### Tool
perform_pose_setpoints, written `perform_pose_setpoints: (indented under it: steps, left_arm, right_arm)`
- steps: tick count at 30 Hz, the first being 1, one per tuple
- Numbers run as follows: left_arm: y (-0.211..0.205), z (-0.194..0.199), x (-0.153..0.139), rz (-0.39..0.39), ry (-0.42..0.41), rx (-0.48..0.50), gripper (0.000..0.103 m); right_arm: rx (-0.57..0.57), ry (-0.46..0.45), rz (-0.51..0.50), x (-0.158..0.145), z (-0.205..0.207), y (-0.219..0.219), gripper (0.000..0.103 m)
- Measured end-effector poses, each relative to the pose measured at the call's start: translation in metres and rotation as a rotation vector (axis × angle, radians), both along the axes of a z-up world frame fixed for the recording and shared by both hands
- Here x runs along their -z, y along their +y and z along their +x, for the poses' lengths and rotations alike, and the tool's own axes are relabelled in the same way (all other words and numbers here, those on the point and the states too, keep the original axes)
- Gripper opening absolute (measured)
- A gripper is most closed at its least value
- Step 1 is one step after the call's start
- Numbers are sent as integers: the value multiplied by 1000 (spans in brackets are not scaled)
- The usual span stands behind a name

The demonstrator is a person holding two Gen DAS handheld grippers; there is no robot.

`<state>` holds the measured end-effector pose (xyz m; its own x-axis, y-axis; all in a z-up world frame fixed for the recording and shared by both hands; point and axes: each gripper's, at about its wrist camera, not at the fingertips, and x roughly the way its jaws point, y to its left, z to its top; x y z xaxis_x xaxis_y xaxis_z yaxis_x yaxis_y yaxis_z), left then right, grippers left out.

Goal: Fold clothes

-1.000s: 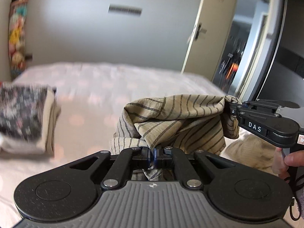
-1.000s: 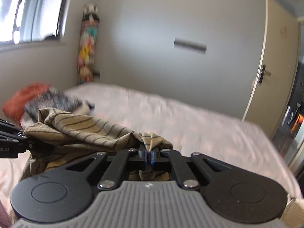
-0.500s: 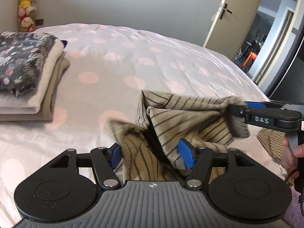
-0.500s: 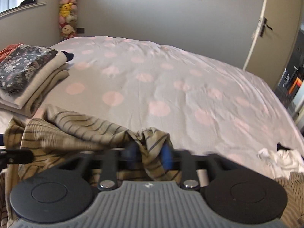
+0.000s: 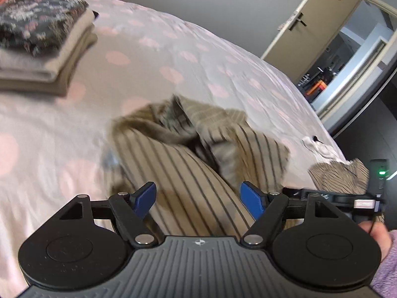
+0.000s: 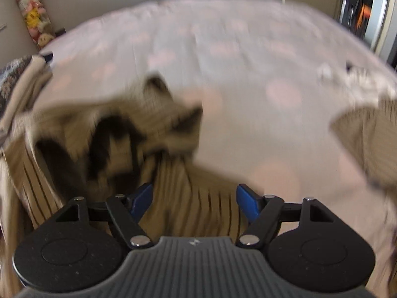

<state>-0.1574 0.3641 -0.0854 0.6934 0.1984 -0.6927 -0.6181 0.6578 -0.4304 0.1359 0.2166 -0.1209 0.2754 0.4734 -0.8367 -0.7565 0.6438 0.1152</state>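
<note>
Striped tan cloth — a shirt (image 5: 178,168) — lies crumpled on the near part of the bed (image 5: 173,57), released. Left gripper (image 5: 198,200) and right gripper (image 6: 192,202) have both just been opening; their blue pads stand wide apart over the fabric, pressing on nothing. Far left sits a folded stack (image 5: 42,42). Right of the shirt, a second striped garment (image 5: 340,173) and a white one (image 5: 320,147) — both near the bed's edge.
</note>
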Motion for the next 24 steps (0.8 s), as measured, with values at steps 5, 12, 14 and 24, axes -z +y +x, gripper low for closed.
perform_pose_setpoints:
  steps: [5,12,14,24]
  left_arm:
    - [-10,20,24,21,164,28,73]
    - [18,-4,42,-144,72,-93,21]
    - [22,-12,42,-158,40,-123,7]
    - [23,-45,21,-19,-98,-284,1]
  right_arm:
    - [-52,9,-4,9,-12,1,76]
    - [-205,-47,-111,29,-34,25,10]
    - [-176,-56,-73,26,-32,21,4]
    - [166,-30,213,-6,12,-35,1]
